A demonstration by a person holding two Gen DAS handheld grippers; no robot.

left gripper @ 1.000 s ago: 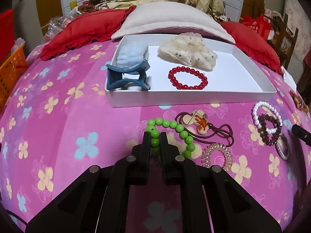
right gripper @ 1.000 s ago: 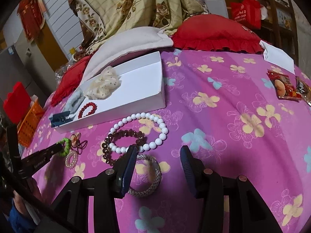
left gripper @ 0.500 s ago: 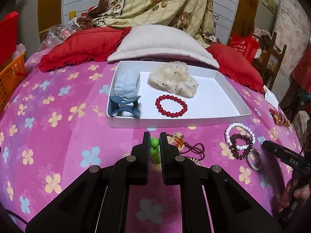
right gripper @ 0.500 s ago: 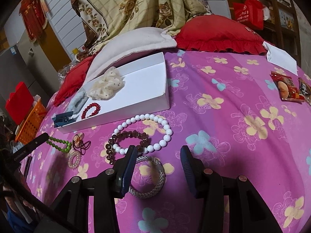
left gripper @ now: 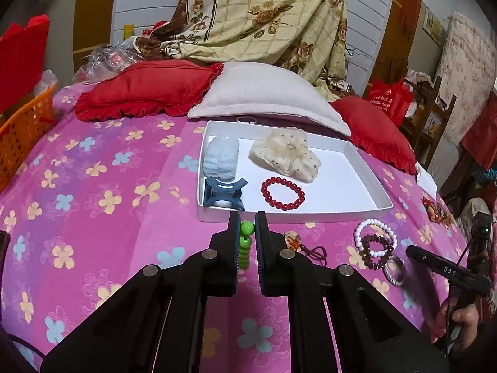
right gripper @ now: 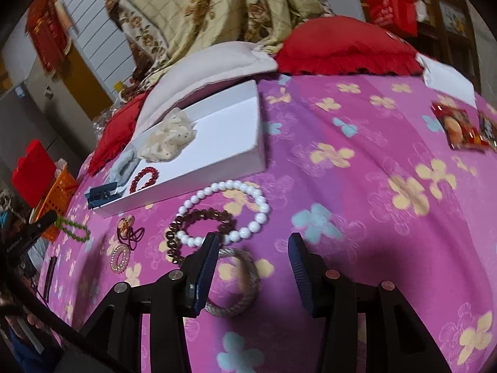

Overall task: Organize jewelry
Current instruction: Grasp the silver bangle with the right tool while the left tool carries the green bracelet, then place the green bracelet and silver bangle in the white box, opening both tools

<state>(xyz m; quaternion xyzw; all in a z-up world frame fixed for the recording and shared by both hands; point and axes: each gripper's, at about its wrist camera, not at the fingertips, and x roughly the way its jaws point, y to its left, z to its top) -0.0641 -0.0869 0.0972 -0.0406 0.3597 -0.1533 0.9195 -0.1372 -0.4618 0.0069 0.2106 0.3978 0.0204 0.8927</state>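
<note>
Left gripper (left gripper: pixel 247 228): clamped on green bead bracelet (left gripper: pixel 245 242), one bead pinched at the fingertips, remaining beads hanging down in a string between the fingers, clear of the bedspread (left gripper: pixel 93 205). From the right wrist view, same bracelet (right gripper: pixel 74 228) dangling off the left gripper (right gripper: pixel 52 217) over the pink flowered cover.

Just beyond the left fingertips: near wall of white tray (left gripper: pixel 310 216). Inside the tray: blue hair claw (left gripper: pixel 224 194) at the near left corner, pale blue scrunchie (left gripper: pixel 222 158) behind it, red bead bracelet (left gripper: pixel 282 193) lying flat mid-tray, cream dotted scrunchie (left gripper: pixel 285 154) further back.

Right gripper (right gripper: pixel 251 248): jaws standing apart, nothing between the pads. Grey braided bangle (right gripper: pixel 240 283) flat on the cover, below and just behind the left finger, partly hidden by it. Ahead of the fingertips: white bead bracelet (right gripper: pixel 230 211) overlapping dark brown bead bracelet (right gripper: pixel 192 227).

Further left on the cover: pendant on dark cord (right gripper: pixel 129 230), small sparkly ring-shaped piece (right gripper: pixel 119 258), possibly a coil hair tie, too blurred to confirm.

Behind the tray: grey pillow (left gripper: pixel 267 96), red cushions either side. Snack packets (right gripper: pixel 462 127) far right on the bedspread.
</note>
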